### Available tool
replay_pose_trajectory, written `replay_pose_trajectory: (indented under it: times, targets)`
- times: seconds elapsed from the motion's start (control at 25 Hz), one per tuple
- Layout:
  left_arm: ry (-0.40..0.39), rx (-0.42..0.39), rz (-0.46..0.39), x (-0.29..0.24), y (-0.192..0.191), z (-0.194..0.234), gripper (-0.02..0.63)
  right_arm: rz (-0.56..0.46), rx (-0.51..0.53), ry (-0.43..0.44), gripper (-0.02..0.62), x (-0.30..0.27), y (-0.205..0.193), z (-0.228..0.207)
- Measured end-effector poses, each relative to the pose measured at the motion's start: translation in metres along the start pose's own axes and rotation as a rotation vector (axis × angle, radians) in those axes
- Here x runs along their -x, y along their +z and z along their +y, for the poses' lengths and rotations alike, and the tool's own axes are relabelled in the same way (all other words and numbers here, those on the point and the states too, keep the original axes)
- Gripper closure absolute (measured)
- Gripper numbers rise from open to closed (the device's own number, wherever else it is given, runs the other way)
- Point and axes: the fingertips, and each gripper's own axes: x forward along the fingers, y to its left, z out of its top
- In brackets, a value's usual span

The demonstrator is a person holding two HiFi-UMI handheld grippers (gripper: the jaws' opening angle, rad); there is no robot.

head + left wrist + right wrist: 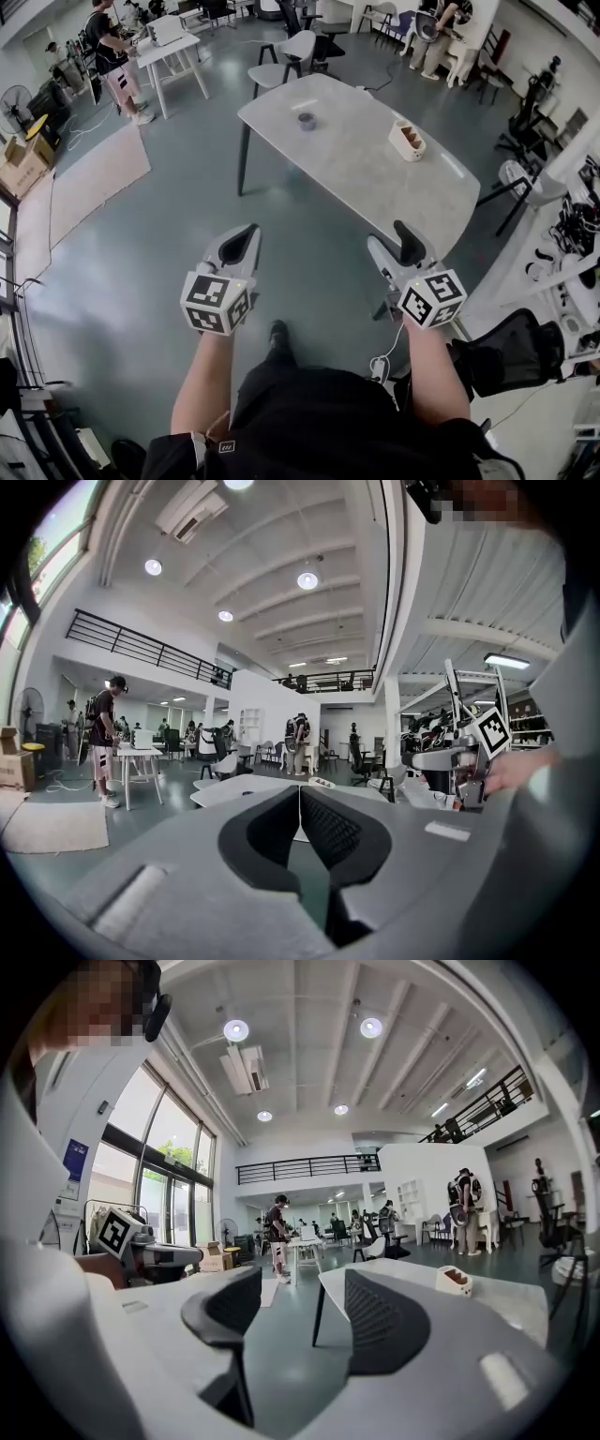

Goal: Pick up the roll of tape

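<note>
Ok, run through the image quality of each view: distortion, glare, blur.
Head view: strong fisheye bends the table edges; light is even, the roll of tape small but sharp. Left gripper view: black round vignette, ceiling lamps blown out, left gripper close and soft. Right gripper view: same vignette, bright windows, lamp glare.

A white holder (407, 140) sits on the pale table (356, 164), chairs (286, 54) beyond.

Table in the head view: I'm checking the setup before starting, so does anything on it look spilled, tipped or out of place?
Nothing stands out. The roll of tape lies flat on the table, the white holder sits upright well apart from it, and no spill or damage shows on the tabletop.
</note>
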Motion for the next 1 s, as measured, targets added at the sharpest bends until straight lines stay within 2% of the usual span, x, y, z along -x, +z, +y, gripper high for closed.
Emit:
replay_pose_trajectory:
  times: [0.24, 0.48, 0.64, 1.0]
  targets:
    - [-0.019, 0.013, 0.021, -0.062, 0.001, 0.08, 0.594, 0.037, -0.013, -0.005, 0.327, -0.1, 0.005, -0.014]
    - [-0.018, 0.012, 0.028, -0.094, 0.002, 0.155, 0.594, 0.051, 0.043, 0.007, 0.327, -0.181, 0.014, -0.002]
    - [-0.022, 0.011, 0.028, -0.111, 0.006, 0.199, 0.595, 0.049, 0.037, -0.004, 0.327, -0.226, 0.019, 0.002]
    - [-0.05, -0.002, 0.046, -0.144, 0.013, 0.241, 0.594, 0.055, 0.007, -0.02, 0.327, -0.277, 0.021, -0.001]
